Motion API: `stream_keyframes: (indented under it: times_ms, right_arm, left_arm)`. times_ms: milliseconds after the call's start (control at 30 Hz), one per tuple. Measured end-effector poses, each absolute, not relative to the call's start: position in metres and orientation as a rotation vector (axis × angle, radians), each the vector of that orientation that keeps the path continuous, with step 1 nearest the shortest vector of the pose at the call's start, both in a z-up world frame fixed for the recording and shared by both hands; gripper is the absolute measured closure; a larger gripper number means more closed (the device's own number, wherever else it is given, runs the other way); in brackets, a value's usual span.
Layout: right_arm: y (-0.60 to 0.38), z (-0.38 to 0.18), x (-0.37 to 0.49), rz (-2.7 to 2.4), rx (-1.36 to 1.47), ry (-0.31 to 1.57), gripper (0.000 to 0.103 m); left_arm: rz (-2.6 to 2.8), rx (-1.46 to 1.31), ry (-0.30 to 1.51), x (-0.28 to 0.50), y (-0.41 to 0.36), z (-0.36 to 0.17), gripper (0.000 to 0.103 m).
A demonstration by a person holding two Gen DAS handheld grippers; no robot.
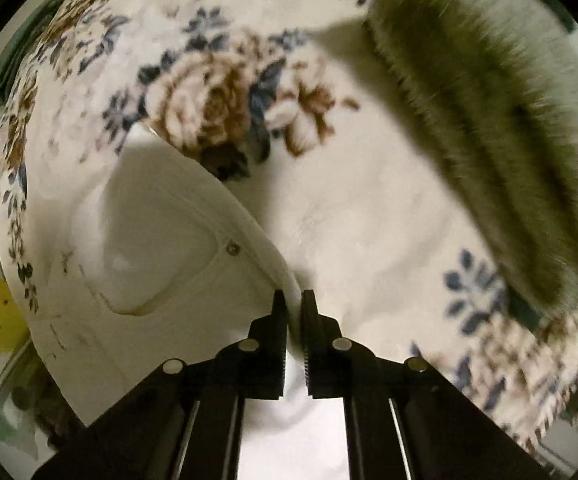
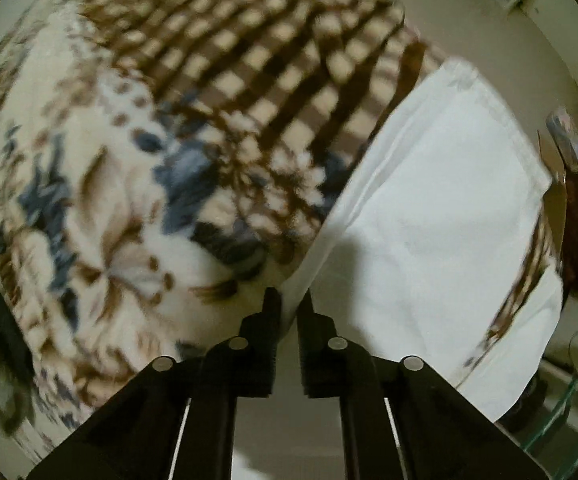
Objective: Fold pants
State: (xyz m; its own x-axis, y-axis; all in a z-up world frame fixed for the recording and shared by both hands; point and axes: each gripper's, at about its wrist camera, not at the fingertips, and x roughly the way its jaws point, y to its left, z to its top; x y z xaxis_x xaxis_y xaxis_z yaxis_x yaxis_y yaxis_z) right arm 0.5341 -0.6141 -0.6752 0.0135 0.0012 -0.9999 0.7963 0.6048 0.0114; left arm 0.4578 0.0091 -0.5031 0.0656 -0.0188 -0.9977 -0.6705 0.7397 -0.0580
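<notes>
The white pants (image 1: 157, 248) lie on a floral blanket (image 1: 225, 92); a pocket with a rivet (image 1: 232, 247) shows in the left wrist view. My left gripper (image 1: 293, 300) is shut on the pants' edge near the waistband and lifts it off the blanket. In the right wrist view, a white pant leg (image 2: 441, 208) stretches away to the upper right over the blanket (image 2: 89, 208). My right gripper (image 2: 289, 300) is shut on that leg's edge. Both views are motion-blurred.
An olive furry cushion or throw (image 1: 501, 132) lies on the blanket at the right. A brown checked part of the blanket (image 2: 249, 52) lies beyond. A yellow item (image 1: 1, 312) and floor clutter sit beside the bed; a glass shelf (image 2: 561, 412) is lower right.
</notes>
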Motion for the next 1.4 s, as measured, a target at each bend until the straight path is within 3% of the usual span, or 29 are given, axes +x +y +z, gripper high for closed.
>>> stream_keyframes:
  times_ms: [233,367,533,800,1167,1267,1300,1333,1400]
  right_arm:
    - [-0.594,-0.598,0.479,-0.632,0.607,1.307,0.098]
    - [-0.585,-0.545,0.430,-0.618,0.586,1.264,0.098]
    - [-0.577,-0.519,0.331,-0.638,0.578,1.260,0.098]
    - [-0.570,-0.572,0.219,-0.656,0.564,1.353,0.098]
    - [-0.566,-0.653,0.201,-0.652,0.558,1.475,0.098]
    - [-0.568,-0.661,0.198,-0.619,0.600,1.501,0.076]
    - [-0.570,-0.661,0.196,-0.601,0.616,1.500,0.050]
    - [-0.571,-0.659,0.195,-0.584,0.633,1.491,0.032]
    - [-0.575,-0.651,0.189,-0.554,0.658,1.455,0.029]
  left_arm:
    - [0.355,-0.710,1.349,0.374,0.038,-0.427,0.099]
    - [0.300,-0.766,1.329,0.318,0.051,-0.403,0.099]
    - [0.273,-0.805,1.339,0.239,0.070,-0.398,0.099]
    - [0.294,-0.707,1.434,0.171,0.067,-0.458,0.099]
    - [0.389,-0.652,1.515,0.139,0.064,-0.550,0.094]
    - [0.385,-0.682,1.472,0.139,0.062,-0.544,0.094]
    - [0.379,-0.692,1.454,0.140,0.061,-0.541,0.092]
    - [0.377,-0.702,1.434,0.142,0.060,-0.537,0.086]
    - [0.373,-0.715,1.396,0.144,0.055,-0.527,0.080]
